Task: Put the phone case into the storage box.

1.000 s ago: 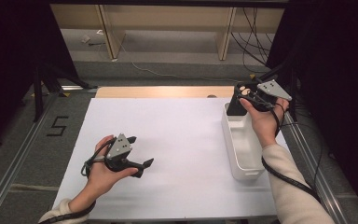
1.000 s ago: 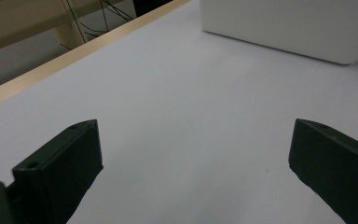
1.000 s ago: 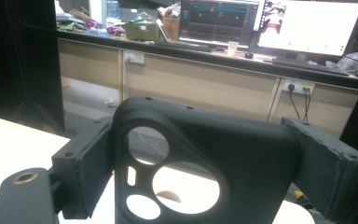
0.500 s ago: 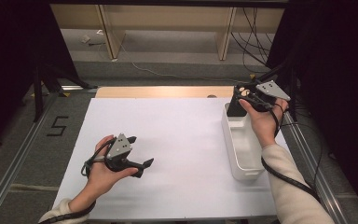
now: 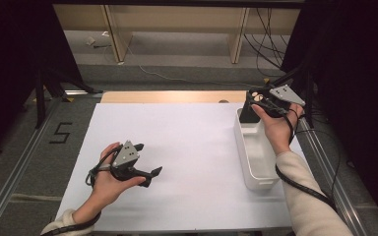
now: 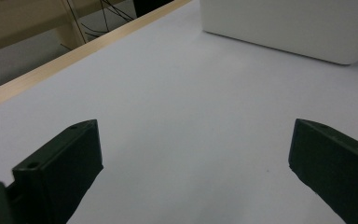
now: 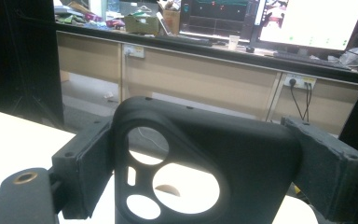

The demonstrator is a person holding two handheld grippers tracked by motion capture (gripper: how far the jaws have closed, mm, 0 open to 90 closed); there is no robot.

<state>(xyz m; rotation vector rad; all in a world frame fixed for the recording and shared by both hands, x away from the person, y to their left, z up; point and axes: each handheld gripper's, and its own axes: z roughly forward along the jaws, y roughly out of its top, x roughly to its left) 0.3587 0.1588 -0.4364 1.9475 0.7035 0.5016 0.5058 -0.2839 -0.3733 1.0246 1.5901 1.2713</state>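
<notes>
A: What is the right gripper [image 5: 250, 107] squeezing?

B: A black phone case [image 7: 200, 158], smooth, with round holes cut in it. Its bottom is cut off in the right gripper view. The jaws press on both its sides, above the far end of the white plastic bin [image 5: 256, 162].

A: And the left gripper [image 5: 147, 173]?

B: Its jaws stand wide apart with nothing between them, low over the flat white table [image 5: 192, 147], well left of the bin.

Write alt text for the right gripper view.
The right gripper clamps a matte black plastic phone case with round camera cutouts between its two black jaws. Behind it stand a beige cabinet front and lit monitors.
</notes>
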